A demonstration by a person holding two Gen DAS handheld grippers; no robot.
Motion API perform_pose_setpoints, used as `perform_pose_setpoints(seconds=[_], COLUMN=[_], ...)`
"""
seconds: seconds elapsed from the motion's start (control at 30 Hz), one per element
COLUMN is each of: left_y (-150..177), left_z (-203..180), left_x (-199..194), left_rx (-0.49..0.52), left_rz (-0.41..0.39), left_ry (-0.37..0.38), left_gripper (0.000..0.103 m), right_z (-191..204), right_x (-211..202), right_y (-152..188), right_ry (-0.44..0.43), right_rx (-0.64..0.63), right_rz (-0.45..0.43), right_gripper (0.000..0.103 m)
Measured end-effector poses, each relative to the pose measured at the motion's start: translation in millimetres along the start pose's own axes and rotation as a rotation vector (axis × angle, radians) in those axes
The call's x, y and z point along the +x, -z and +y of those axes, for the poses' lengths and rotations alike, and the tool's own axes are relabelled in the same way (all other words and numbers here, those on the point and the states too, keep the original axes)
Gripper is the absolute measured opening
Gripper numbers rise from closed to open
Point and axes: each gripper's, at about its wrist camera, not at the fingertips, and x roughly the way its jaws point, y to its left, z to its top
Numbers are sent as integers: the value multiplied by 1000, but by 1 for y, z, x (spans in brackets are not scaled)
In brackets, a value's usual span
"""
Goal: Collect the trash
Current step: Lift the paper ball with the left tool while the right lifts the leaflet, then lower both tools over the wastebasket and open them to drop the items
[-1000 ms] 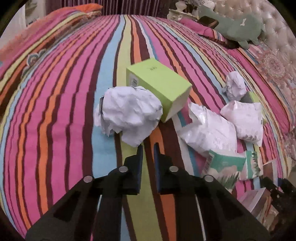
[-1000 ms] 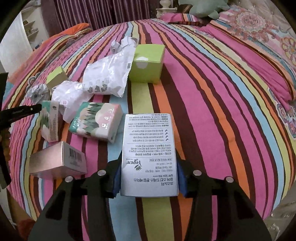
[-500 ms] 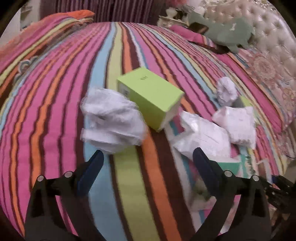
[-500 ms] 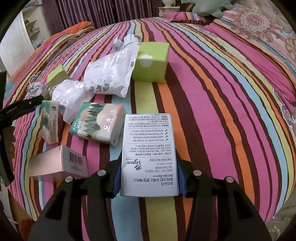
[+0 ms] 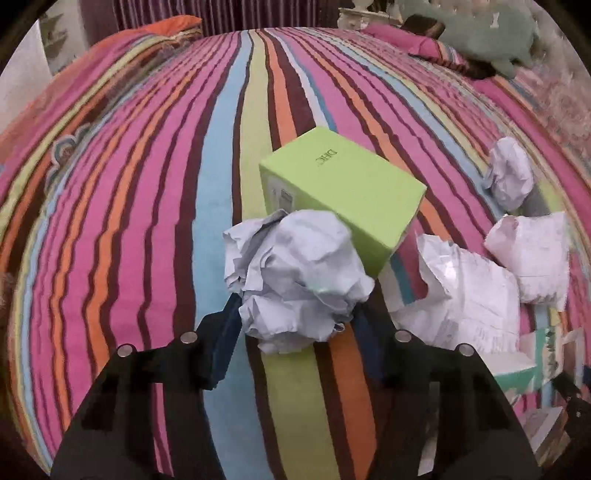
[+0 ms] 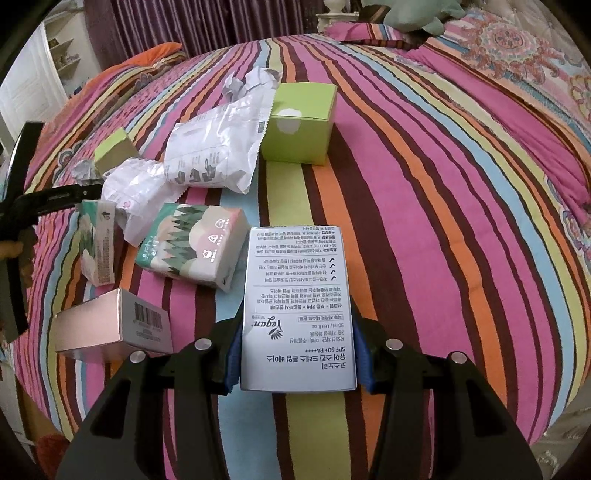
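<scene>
Trash lies on a striped bedspread (image 5: 147, 221). My left gripper (image 5: 295, 325) has its fingers on both sides of a crumpled white paper ball (image 5: 295, 273), closed against it, in front of a lime green box (image 5: 347, 192). My right gripper (image 6: 297, 347) is shut on a white printed carton (image 6: 297, 306) and holds it over the bed. In the right wrist view the green box (image 6: 301, 122) sits farther back, with a white plastic wrapper (image 6: 214, 151) beside it.
More trash lies around: white wrappers (image 5: 469, 295), a small paper ball (image 5: 511, 177), a green patterned tissue pack (image 6: 192, 247), a second tissue pack (image 6: 96, 243), a pink-gold box (image 6: 114, 325). A green plush toy (image 5: 480, 33) lies by the headboard.
My left gripper opened wide, moved forward around the crumpled paper ball and closed on it. The right gripper kept hold of the carton and barely moved.
</scene>
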Motion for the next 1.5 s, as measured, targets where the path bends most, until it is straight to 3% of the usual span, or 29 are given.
perform_pose_setpoints(seconds=[0.13, 0.33, 0.5, 0.73, 0.9, 1.07, 1.3, 1.5], left_y=[5, 46, 117, 243, 333, 385, 412, 431], left_z=[-2, -1, -6, -25, -63, -77, -78, -81], left_x=[-10, -59, -117, -179, -184, -157, -108, -74], left_rx=[21, 51, 61, -23, 24, -10, -88, -144], left_rz=[-3, -96, -148, -92, 41, 205, 416, 569], left_ry=[24, 61, 123, 244, 316, 346, 336, 329], left_gripper=[55, 55, 55, 55, 55, 55, 55, 55], right_z=[-3, -8, -10, 3, 26, 34, 31, 28], right_x=[-4, -28, -57, -108, -118, -92, -47, -19], right_y=[0, 8, 29, 87, 145, 199, 246, 245], right_ry=[-4, -38, -84, -171, -217, -219, -250, -207], right_rx=[22, 48, 70, 96, 56, 76, 175, 224], right_rz=[-4, -36, -54, -48, 53, 218, 478, 595], right_gripper=[46, 46, 46, 46, 46, 46, 46, 46])
